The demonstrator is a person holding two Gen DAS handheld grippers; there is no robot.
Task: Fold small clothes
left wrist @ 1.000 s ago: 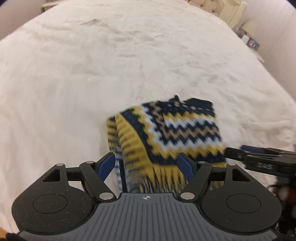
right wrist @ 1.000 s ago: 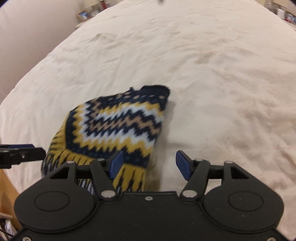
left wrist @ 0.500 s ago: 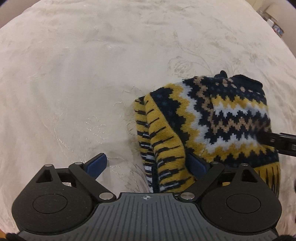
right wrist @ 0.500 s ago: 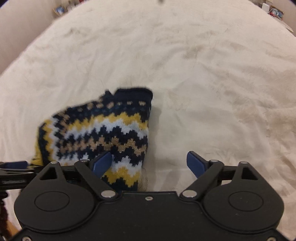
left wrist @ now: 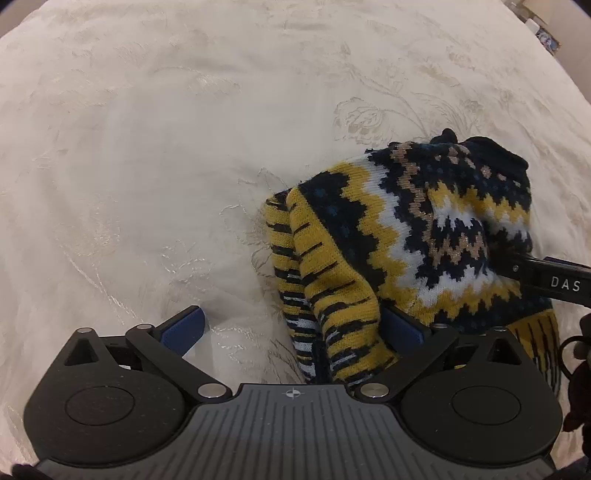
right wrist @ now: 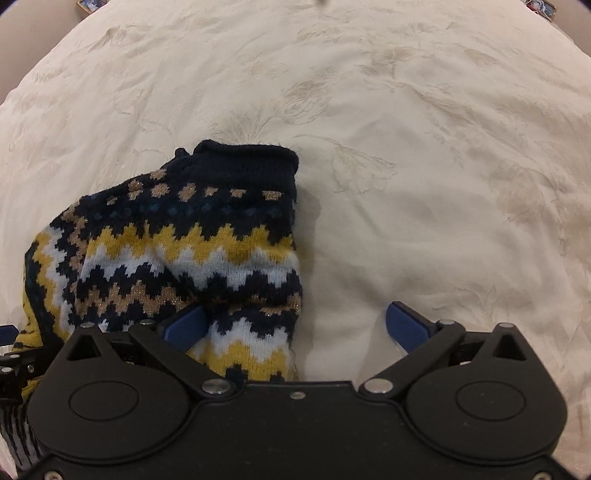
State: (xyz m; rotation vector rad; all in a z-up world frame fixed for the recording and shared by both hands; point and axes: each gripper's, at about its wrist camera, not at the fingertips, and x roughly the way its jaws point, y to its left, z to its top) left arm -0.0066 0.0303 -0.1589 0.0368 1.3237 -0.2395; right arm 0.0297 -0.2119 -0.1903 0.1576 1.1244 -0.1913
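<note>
A small knitted sweater (left wrist: 417, 236) in navy, yellow, white and tan zigzags lies folded on the cream bedspread (left wrist: 166, 147). My left gripper (left wrist: 291, 328) is open, its jaws wide apart around the sweater's striped left edge, low over the bed. My right gripper (right wrist: 295, 325) is open too, its left finger over the sweater's (right wrist: 177, 251) right lower part and its right finger over bare bedspread (right wrist: 424, 166). The right gripper's finger also shows at the right edge of the left wrist view (left wrist: 546, 282), lying on the knit.
The bedspread is embroidered with a pale flower pattern and stretches far ahead and to both sides. Small items (right wrist: 539, 5) stand on a surface beyond the bed's far corner. A wall shows at the far edges.
Both grippers have come down and forward, closer to the sweater and bed. The sweater now lies settled; both sets of jaws have opened wider.
</note>
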